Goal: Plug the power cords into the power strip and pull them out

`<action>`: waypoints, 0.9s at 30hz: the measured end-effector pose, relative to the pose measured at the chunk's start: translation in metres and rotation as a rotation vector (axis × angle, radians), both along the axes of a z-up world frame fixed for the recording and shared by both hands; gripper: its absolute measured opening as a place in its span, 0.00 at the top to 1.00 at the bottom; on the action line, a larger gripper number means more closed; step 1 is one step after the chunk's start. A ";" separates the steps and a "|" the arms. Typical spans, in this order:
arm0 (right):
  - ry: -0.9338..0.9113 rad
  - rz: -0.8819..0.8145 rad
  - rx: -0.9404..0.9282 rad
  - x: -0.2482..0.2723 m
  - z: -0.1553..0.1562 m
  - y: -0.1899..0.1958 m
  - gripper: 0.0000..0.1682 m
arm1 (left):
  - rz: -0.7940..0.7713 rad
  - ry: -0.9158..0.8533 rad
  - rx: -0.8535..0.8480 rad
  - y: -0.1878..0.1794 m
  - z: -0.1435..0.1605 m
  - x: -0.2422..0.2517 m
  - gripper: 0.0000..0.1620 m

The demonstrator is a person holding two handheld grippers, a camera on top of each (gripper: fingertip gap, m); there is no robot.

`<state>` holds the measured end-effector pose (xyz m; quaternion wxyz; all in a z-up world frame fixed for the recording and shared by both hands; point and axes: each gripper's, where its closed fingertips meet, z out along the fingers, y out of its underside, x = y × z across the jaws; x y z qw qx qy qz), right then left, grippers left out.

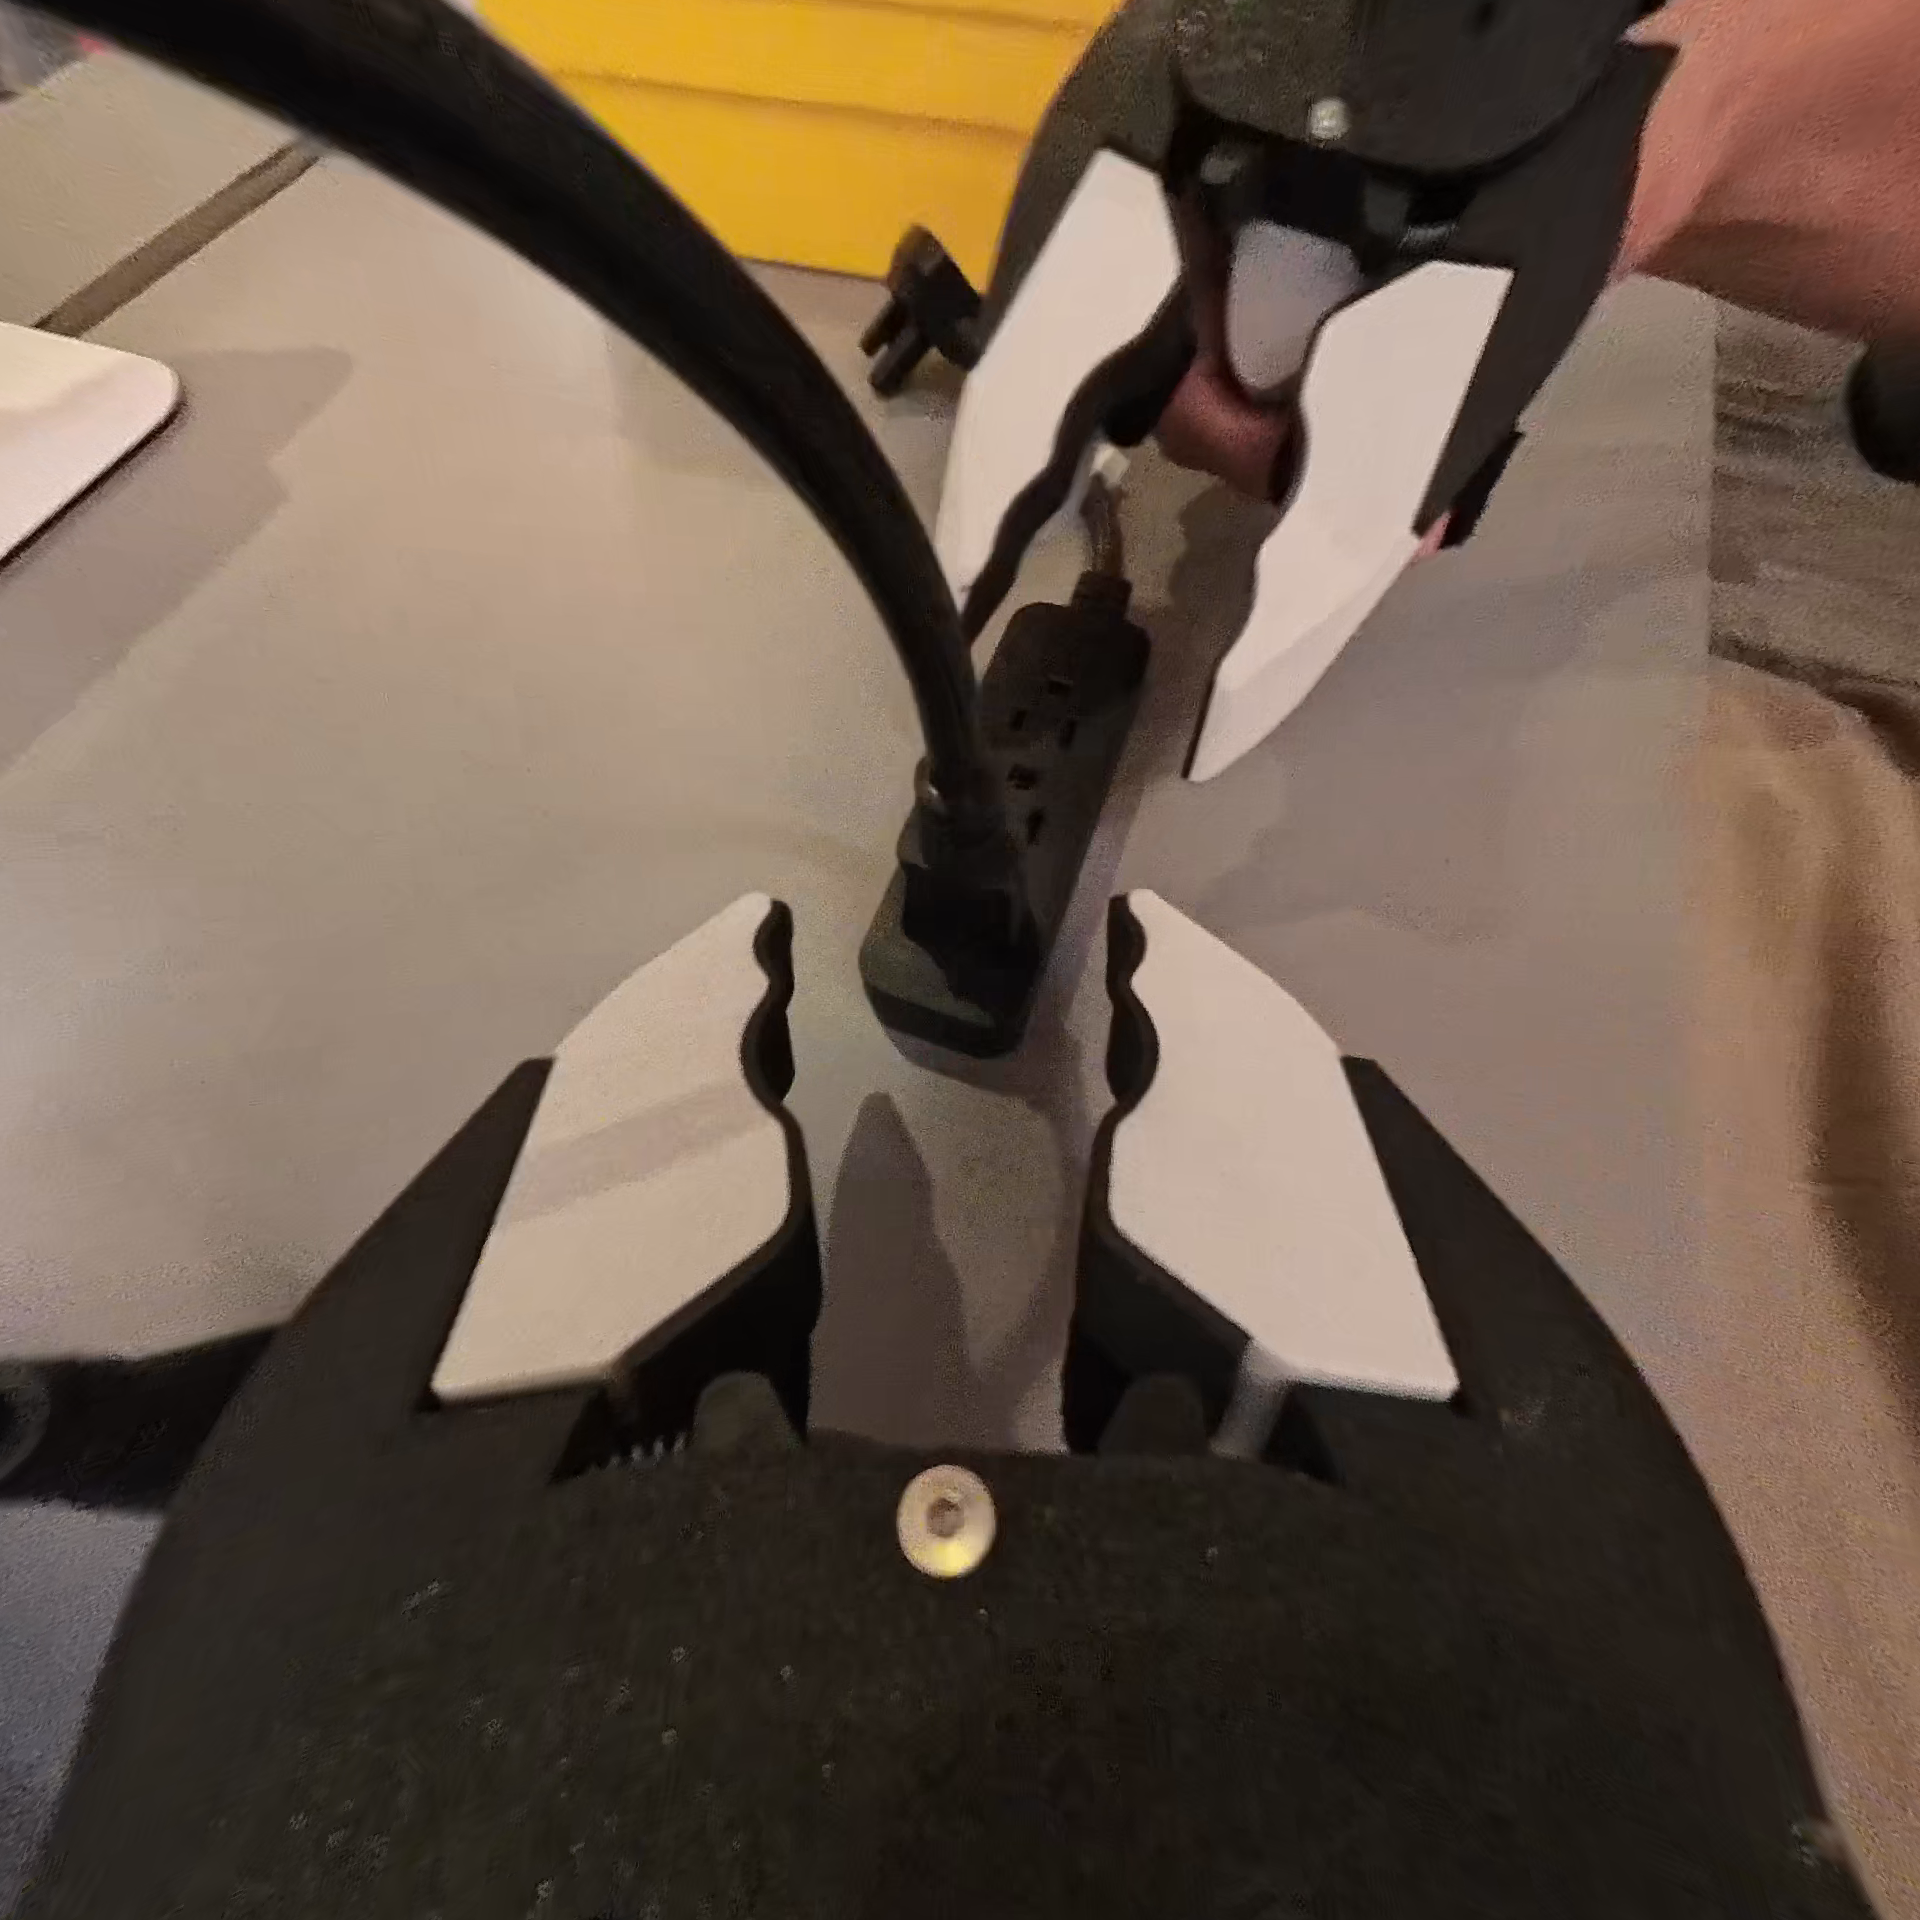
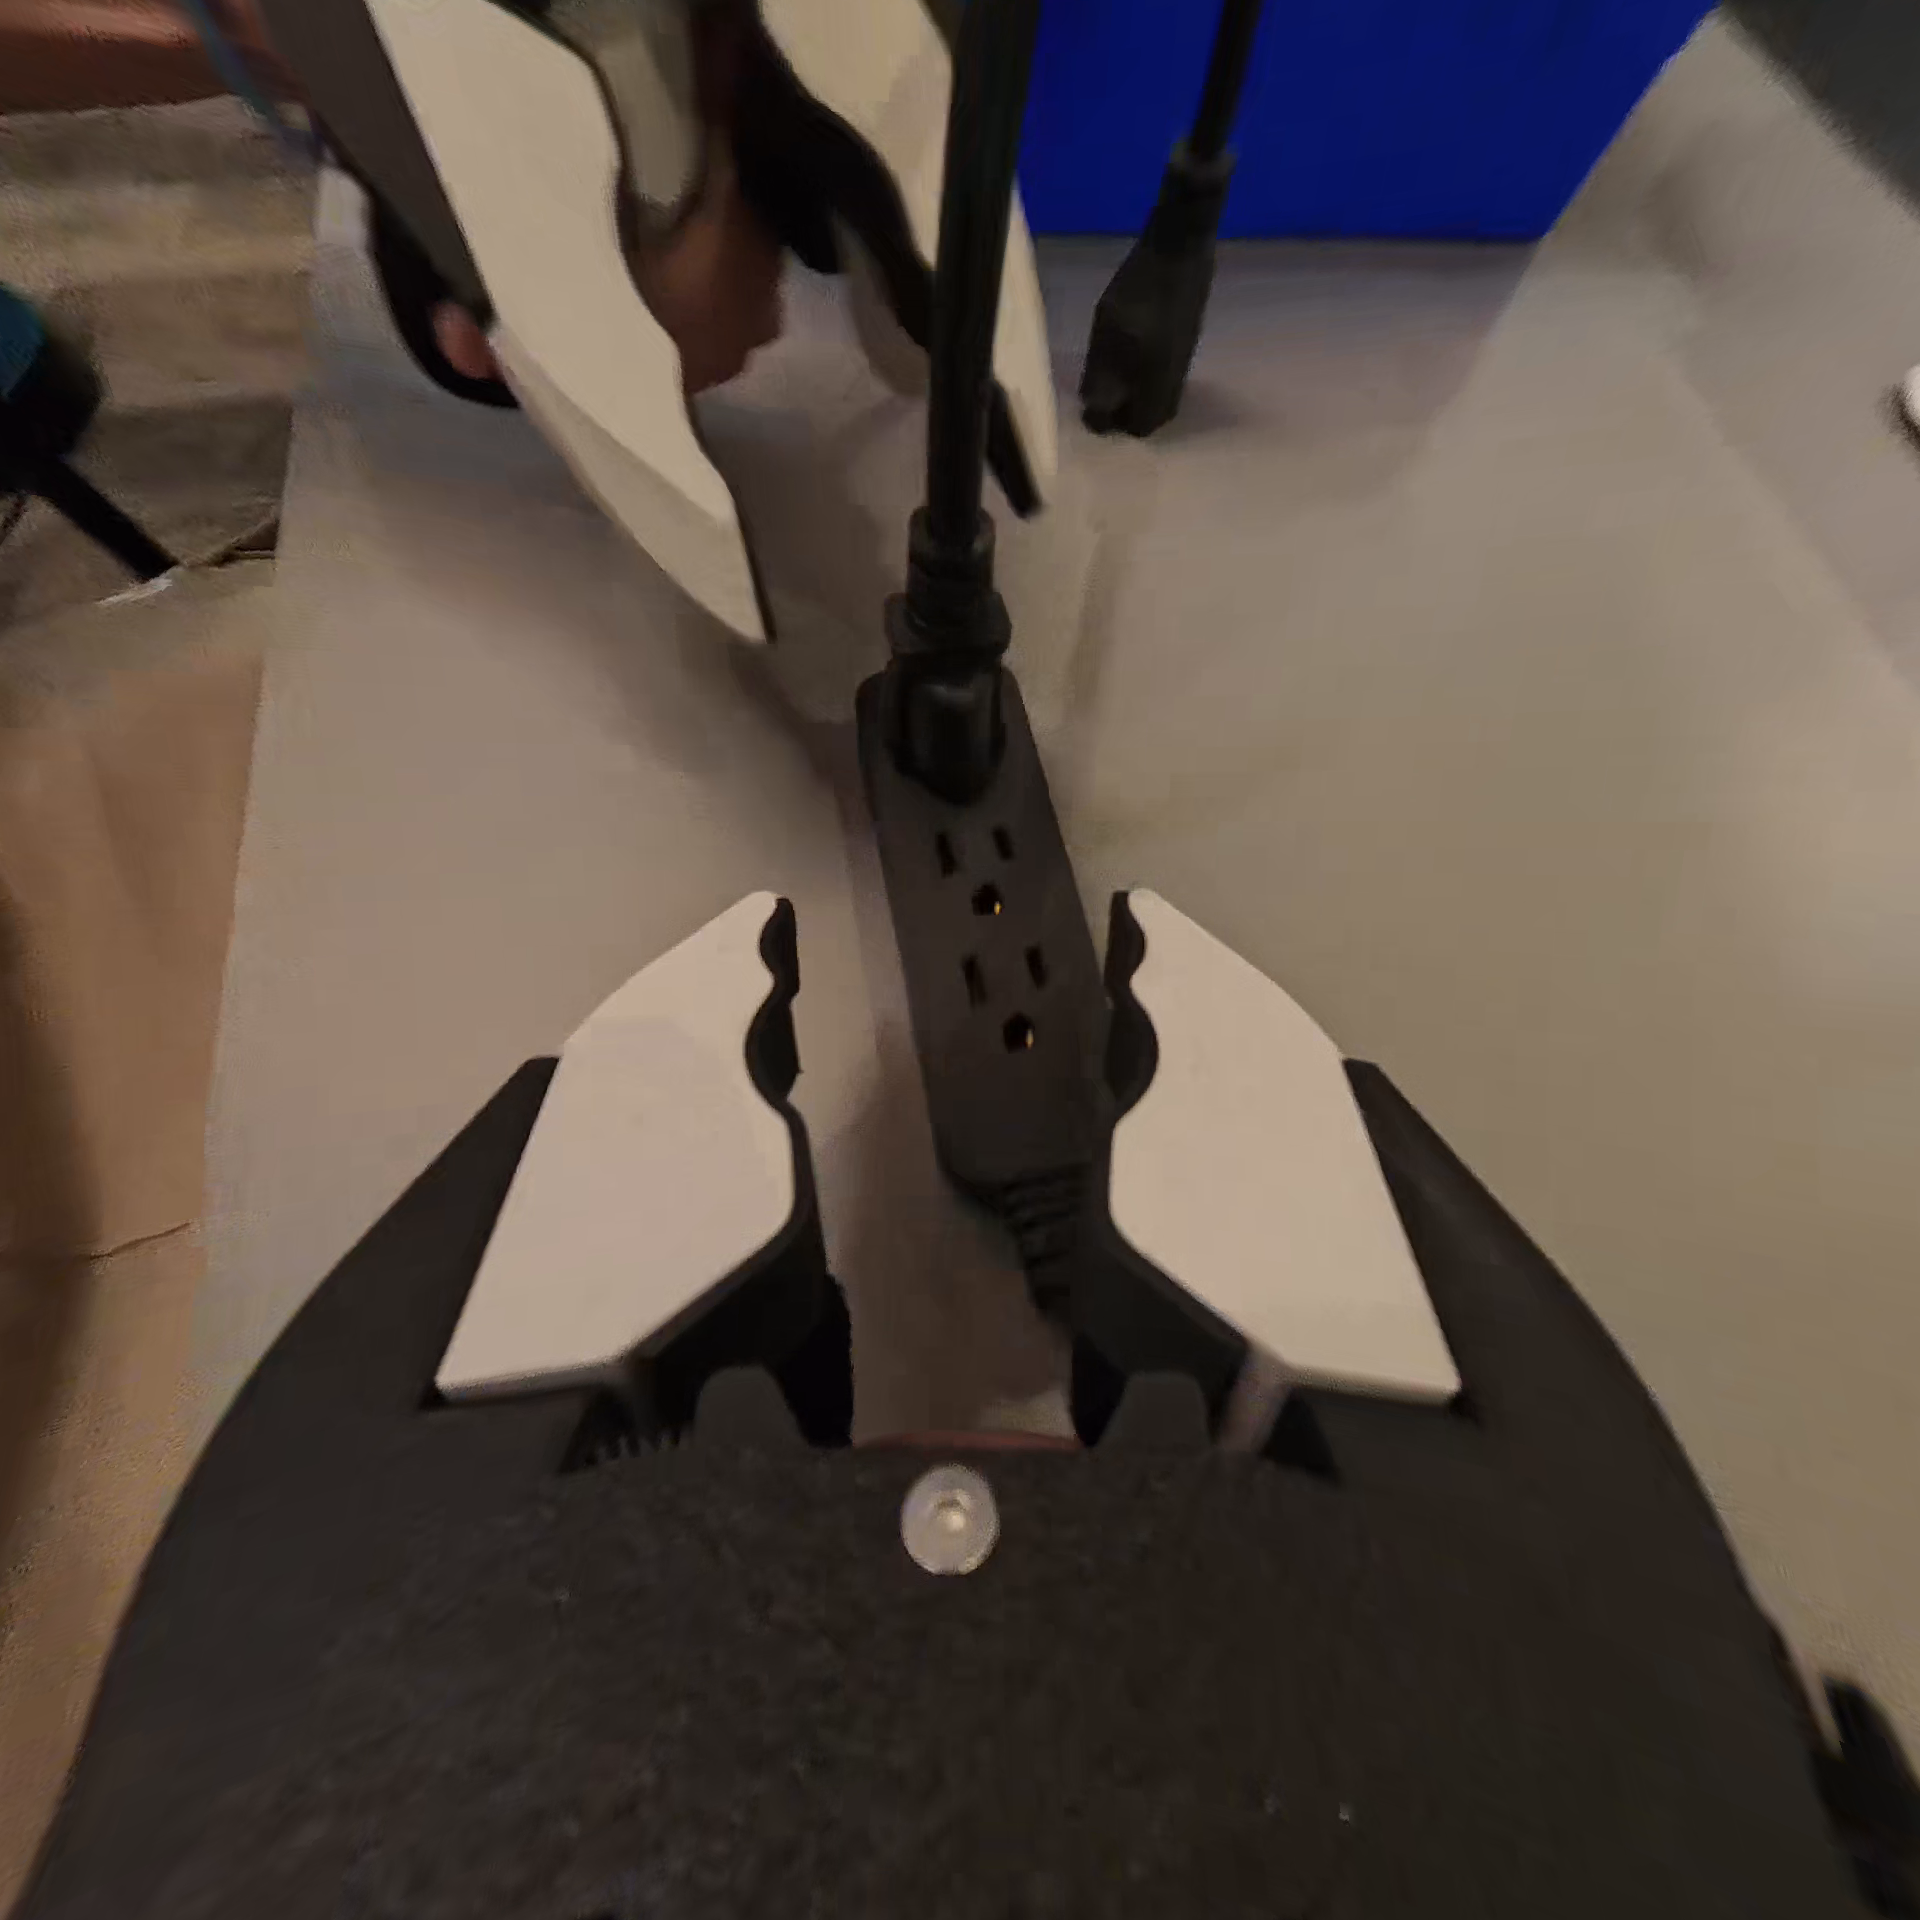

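Pale grey table (image 1: pixel 436 665), matte, lit warm. In the left wrist view a yellow panel (image 1: pixel 790 114) stands beyond the table's far edge at 12 o'clock, a white flat item (image 1: pixel 62 426) lies at 9 o'clock, and tan flooring shows at 3 o'clock. In the right wrist view a blue panel (image 2: pixel 1351 114) closes the far side at 1 o'clock. Black power strip (image 2: pixel 987 935) lies flat on the table, running lengthwise between the two grippers. One black plug (image 2: pixel 951 717) sits seated in the outlet at the strip's end nearest the left gripper; its thick power cord (image 1: pixel 644 343) arcs up and away toward 11 o'clock in the left wrist view. Two outlets nearer the right gripper show bare. A second, loose plug (image 2: pixel 1148 301) rests on the table at 1 o'clock in the right wrist view, apart from the strip. Left gripper (image 1: pixel 945 925): jaws spread wide, holding nothing, tips just short of the strip's near end and the seated plug. Right gripper (image 2: pixel 945 925): jaws likewise spread, straddling the strip's cord end; its right finger (image 2: pixel 1127 997) looks to be against the strip's side, the left one clear of it. A hand (image 1: pixel 1787 177) grips the right gripper's handle at 2 o'clock in the left wrist view.
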<state>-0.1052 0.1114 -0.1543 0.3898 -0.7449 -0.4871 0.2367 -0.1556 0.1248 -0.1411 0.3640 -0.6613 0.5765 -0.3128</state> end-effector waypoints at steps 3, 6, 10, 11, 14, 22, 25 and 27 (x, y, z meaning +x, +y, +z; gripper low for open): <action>-0.018 0.043 -0.123 -0.013 -0.019 0.010 0.65 | -0.124 0.011 0.029 0.002 -0.009 0.014 0.66; -0.031 0.076 -0.188 -0.024 -0.029 0.009 0.66 | -0.177 0.037 0.103 0.005 -0.015 0.023 0.74; -0.069 0.073 -0.132 -0.020 -0.032 0.016 0.74 | -0.238 0.031 0.034 0.000 -0.019 0.027 0.85; -0.071 0.071 -0.115 -0.020 -0.032 0.016 0.74 | -0.239 0.029 0.027 0.000 -0.019 0.026 0.85; -0.075 0.068 -0.097 -0.021 -0.033 0.015 0.73 | -0.237 0.041 0.010 0.001 -0.018 0.025 0.85; -0.076 0.082 -0.089 -0.023 -0.033 0.016 0.73 | -0.288 0.054 0.022 0.001 -0.019 0.021 0.85; -0.085 0.052 -0.079 -0.020 -0.033 0.020 0.73 | -0.288 0.121 0.030 0.004 -0.020 0.028 0.85; -0.081 0.057 -0.084 -0.015 -0.034 0.019 0.73 | -0.294 0.113 0.031 0.004 -0.020 0.031 0.85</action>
